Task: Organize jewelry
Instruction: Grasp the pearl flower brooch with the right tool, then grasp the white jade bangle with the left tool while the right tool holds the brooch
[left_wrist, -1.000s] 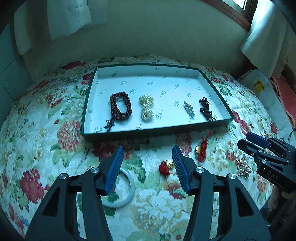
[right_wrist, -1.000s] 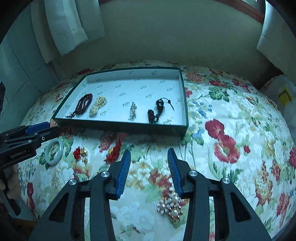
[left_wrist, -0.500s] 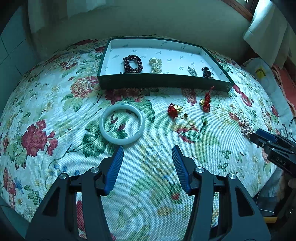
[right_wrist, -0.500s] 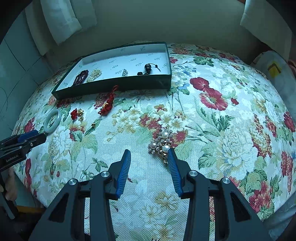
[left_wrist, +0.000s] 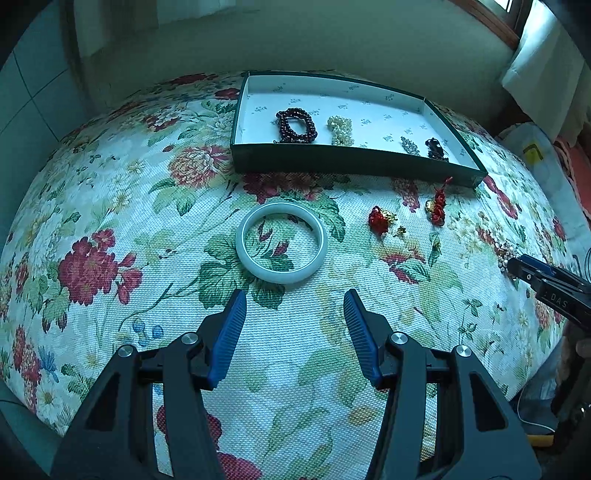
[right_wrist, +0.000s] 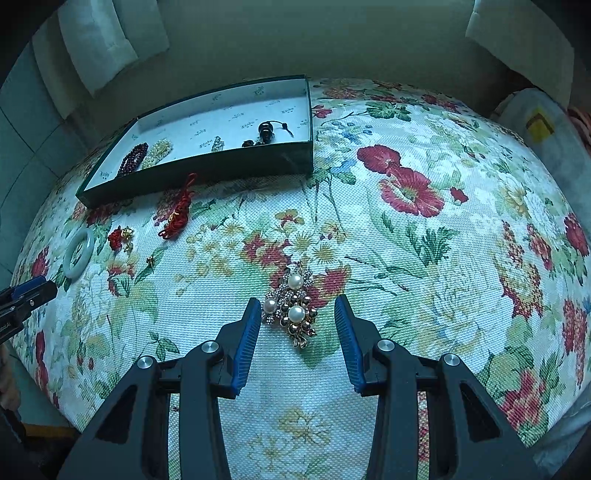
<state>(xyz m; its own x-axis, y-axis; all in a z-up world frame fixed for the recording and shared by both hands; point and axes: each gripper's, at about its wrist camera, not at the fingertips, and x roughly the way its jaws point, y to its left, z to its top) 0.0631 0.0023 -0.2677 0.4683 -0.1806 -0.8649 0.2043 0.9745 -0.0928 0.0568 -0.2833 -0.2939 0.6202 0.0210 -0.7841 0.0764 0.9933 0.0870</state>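
Observation:
A pale jade bangle (left_wrist: 280, 243) lies flat on the floral cloth, just ahead of my left gripper (left_wrist: 294, 299), which is open and holds nothing. A pearl and gold brooch (right_wrist: 291, 306) lies on the cloth between the tips of my right gripper (right_wrist: 297, 301). That gripper is open: its left pad is close to the brooch and its right pad stands apart. The green tray (left_wrist: 354, 162) at the back holds a dark red bead bracelet (left_wrist: 295, 125), a pearl bracelet (left_wrist: 340, 130) and two small dark pieces.
Loose on the cloth in front of the tray lie a red knot charm (left_wrist: 380, 219), a red tassel charm (left_wrist: 437, 206) and a tiny gold piece (left_wrist: 399, 231). The cloth drops away at its rounded edges. Curtains and a wall stand behind the tray (right_wrist: 236, 166).
Both grippers drew back from the tray and sank. The bangle, first behind the left fingers, now lies ahead of them. The brooch now sits between the right fingertips.

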